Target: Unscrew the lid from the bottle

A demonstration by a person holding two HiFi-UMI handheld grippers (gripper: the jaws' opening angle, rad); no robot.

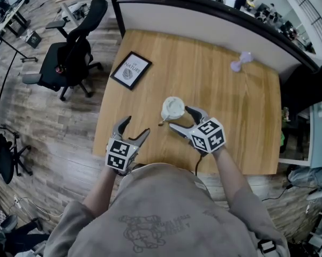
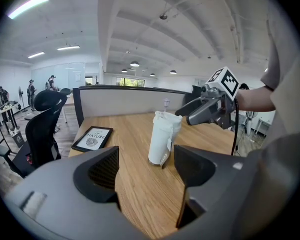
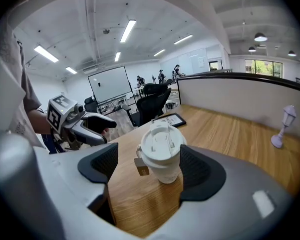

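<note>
A white bottle (image 1: 173,109) with a white flip lid (image 3: 160,141) stands upright on the wooden table (image 1: 225,106); a small tag (image 3: 141,167) hangs at its side. My right gripper (image 1: 181,119) is open at the bottle's near right. In the right gripper view the bottle (image 3: 161,159) stands between the two pads (image 3: 198,168), with a gap on the left side. My left gripper (image 1: 136,126) is open and empty, lower left of the bottle and apart from it. The left gripper view shows the bottle (image 2: 162,138) ahead of its jaws, and the right gripper (image 2: 205,109) beyond.
A framed picture (image 1: 131,69) lies at the table's far left corner. A small pale lamp-like figure (image 1: 241,61) stands at the far right. A partition wall (image 1: 203,20) runs behind the table. A black office chair (image 1: 69,52) stands on the floor to the left.
</note>
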